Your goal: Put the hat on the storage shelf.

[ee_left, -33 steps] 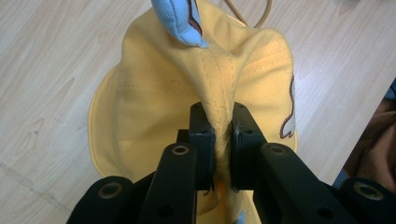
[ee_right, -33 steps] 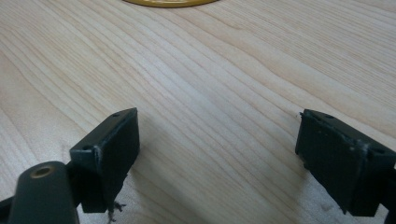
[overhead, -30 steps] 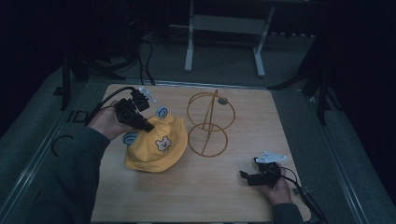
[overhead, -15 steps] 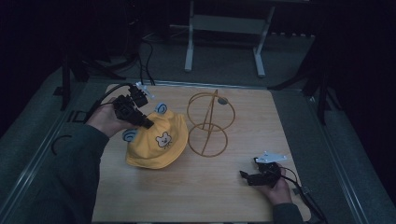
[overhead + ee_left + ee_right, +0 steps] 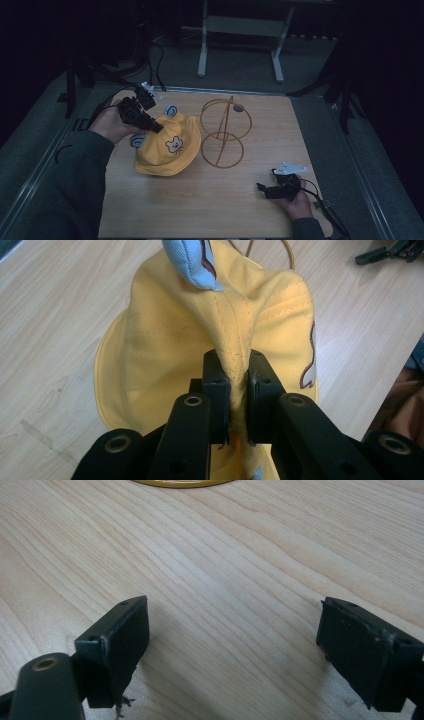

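A: Hat, yellow, on the wooden table, just left of the wire stand. What has it?

B: The left gripper, jaws clenched on a pinched fold of the crown.

A: Risk?

B: I'd judge the thin fold could slip out if pulled, or the brim could snag the stand beside it.

A: The right gripper?

B: Jaws wide apart, holding nothing, low over bare table, well apart from the hat.

The high view looks forward and down on the counter; both gripper views sit close above the same wood.
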The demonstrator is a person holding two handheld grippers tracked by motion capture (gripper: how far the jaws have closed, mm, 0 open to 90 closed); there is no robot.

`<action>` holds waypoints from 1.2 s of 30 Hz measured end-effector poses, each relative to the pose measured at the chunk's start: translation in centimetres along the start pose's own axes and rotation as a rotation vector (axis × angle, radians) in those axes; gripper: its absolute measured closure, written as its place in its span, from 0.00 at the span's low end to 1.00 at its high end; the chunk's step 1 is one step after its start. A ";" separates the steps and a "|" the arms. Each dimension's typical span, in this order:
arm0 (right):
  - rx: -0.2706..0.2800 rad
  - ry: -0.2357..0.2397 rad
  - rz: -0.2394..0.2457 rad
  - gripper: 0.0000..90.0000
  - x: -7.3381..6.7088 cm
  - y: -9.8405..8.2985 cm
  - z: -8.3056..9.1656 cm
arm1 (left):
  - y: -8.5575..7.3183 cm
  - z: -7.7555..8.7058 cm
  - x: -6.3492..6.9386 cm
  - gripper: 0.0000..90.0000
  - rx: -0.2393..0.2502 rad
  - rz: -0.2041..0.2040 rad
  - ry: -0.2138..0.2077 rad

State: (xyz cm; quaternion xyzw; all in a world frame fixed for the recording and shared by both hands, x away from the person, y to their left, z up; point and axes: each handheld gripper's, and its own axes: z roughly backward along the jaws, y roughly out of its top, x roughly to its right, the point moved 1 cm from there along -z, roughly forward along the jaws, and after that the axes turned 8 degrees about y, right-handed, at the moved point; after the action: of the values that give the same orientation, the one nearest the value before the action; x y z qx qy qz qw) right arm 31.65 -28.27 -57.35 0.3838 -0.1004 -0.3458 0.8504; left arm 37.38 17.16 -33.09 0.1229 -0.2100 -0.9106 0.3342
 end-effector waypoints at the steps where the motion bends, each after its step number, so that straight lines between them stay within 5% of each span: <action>1: 0.000 0.000 0.000 0.15 0.0 0.0 0.0 | 0.0 0.1 -0.1 0.91 0.007 0.008 -0.002; 36: 0.000 0.000 0.001 0.15 0.0 0.0 0.0 | 0.0 3.3 -1.5 0.91 0.122 0.066 0.000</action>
State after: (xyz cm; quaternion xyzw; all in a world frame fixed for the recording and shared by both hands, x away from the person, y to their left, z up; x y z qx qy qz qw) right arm 31.66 -28.27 -57.35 0.3839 -0.1006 -0.3454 0.8504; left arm 37.29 19.15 -30.03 0.1361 -0.2692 -0.8846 0.3557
